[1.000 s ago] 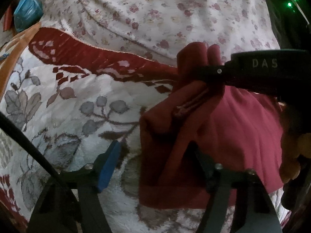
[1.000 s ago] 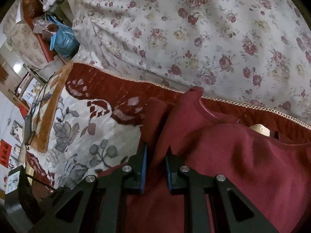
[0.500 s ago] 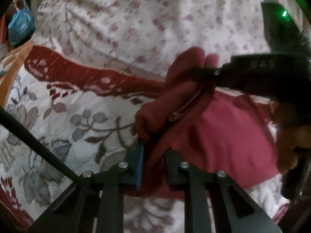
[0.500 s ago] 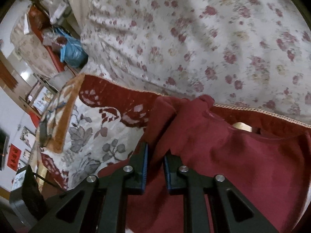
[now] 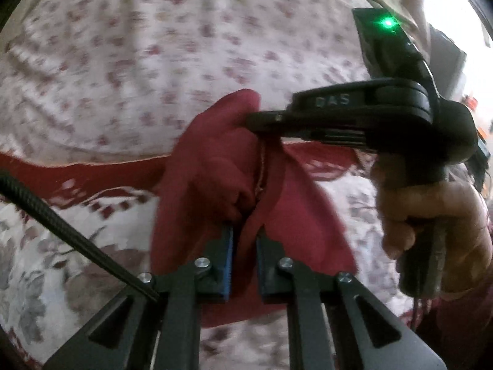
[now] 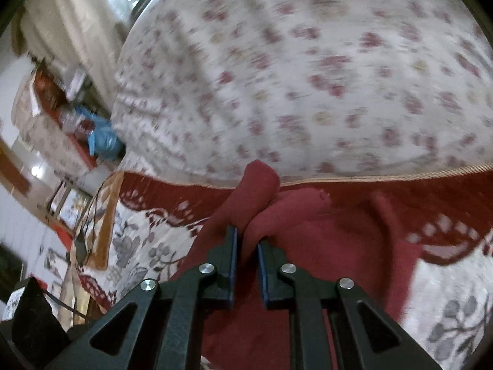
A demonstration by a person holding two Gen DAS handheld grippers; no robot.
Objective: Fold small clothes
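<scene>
Between both sets of fingers hung the dark red garment (image 5: pixel 215 166), lifted off the patterned blanket (image 5: pixel 61 246) with its lower part trailing on the cloth near the cameras. My main worry was a slip: each grip had only a thin bunched fold, and if I pulled the two tools apart too sharply the fabric could slide out of one, dropping a corner and spoiling the fold. I also judged that the loose bulk below could drag across the blanket and crease, since it was not fully clear of it. The two tools sat close together, so they could knock against each other.

My left gripper (image 5: pixel 245 240) had just been closing, and its jaws were clamped almost together on a fold of the garment, the cloth running up between the blue pads. My right gripper (image 6: pixel 247 246) was likewise nearly closed and pinching a peak of the same garment (image 6: pixel 258 185); from the left camera I saw it reaching in from the right, held by a hand (image 5: pixel 431 215), nipping the upper edge. Beyond lay a flowered sheet (image 6: pixel 308 61).
</scene>
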